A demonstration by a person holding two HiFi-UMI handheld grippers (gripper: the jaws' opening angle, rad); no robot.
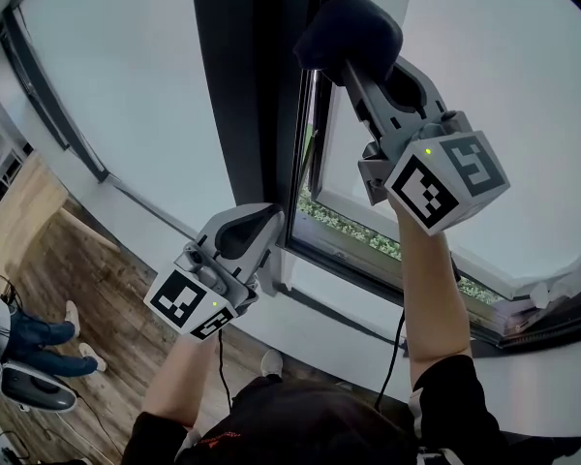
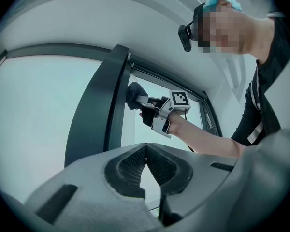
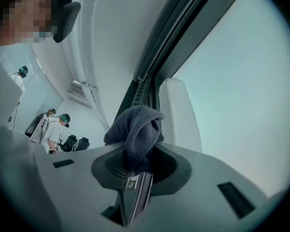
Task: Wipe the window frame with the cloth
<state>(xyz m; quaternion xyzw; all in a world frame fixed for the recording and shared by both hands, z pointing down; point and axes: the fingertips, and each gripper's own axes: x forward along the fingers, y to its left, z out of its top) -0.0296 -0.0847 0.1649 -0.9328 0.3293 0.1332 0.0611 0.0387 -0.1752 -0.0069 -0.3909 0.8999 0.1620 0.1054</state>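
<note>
Though unclear in the head view, left gripper (image 2: 145, 151) fingers meet; right gripper (image 3: 135, 161) fingers clamp the cloth (image 3: 134, 124)
</note>
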